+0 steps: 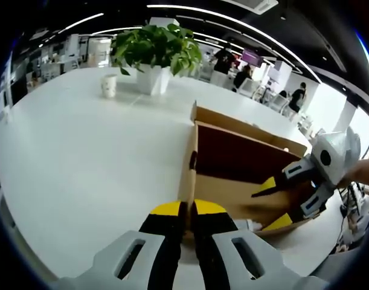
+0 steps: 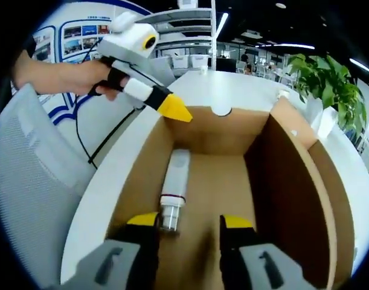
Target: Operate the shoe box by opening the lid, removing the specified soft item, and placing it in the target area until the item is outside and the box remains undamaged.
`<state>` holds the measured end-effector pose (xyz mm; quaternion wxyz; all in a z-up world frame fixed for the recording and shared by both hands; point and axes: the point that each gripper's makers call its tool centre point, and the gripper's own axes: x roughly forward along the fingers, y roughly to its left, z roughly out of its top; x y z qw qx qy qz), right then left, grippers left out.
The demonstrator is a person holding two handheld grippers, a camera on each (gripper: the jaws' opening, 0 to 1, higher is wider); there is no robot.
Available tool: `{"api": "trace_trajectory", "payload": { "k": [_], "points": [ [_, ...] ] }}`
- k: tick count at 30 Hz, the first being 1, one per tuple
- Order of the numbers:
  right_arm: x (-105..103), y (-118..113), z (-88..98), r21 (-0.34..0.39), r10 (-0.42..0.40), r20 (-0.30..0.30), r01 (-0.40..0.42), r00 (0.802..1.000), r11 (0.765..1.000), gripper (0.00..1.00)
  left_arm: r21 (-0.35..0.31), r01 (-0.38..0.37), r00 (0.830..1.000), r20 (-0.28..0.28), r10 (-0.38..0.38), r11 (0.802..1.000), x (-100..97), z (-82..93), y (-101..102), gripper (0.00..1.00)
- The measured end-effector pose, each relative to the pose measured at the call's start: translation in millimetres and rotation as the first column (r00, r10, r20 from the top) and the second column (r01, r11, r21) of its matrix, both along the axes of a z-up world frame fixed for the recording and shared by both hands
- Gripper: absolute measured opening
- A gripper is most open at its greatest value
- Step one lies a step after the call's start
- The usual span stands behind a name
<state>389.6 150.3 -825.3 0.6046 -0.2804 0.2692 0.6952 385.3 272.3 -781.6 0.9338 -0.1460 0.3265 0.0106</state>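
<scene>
One white tube (image 2: pixel 174 187) inside box (image 2: pixel 232 130)

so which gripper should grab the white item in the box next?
Right, likely. The right gripper is open inside the shoe box, its jaws just short of the white item on the box floor. The left gripper is shut on the box's corner edge, steadying it.

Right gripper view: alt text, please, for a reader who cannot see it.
The right gripper, jaws apart, reaches into an open cardboard box toward a white tube-like item on its floor. The left gripper clamps the far box wall.
</scene>
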Motion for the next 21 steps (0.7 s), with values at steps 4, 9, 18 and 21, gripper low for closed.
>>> {"api": "trace_trajectory", "payload": {
  "k": [4,9,18,21],
  "points": [
    [2.2,-1.3,1.3,-0.001,0.001,0.018,-0.001,1.000,1.000,0.35,-0.002,-0.001,1.000,0.001,0.001,1.000,-1.1,1.1,-1.7,0.04],
    [9.2,-1.8,2.6,0.002,-0.020,0.046,0.020,0.999,1.000,0.33,-0.006,-0.002,1.000,0.003,0.002,1.000,-0.5,0.4,-0.9,0.04],
    [9.1,-2.4,-0.1,0.005,-0.023,0.042,0.023,0.999,1.000,0.31,-0.012,-0.004,1.000,0.004,0.004,1.000,1.0,-1.0,0.7,0.04],
    [9.5,-5.9,-7.6,-0.035,0.006,0.073,-0.003,0.997,0.999,0.29,-0.011,-0.004,1.000,0.004,0.004,1.000,0.3,-0.3,-0.2,0.04]
  ]
}}
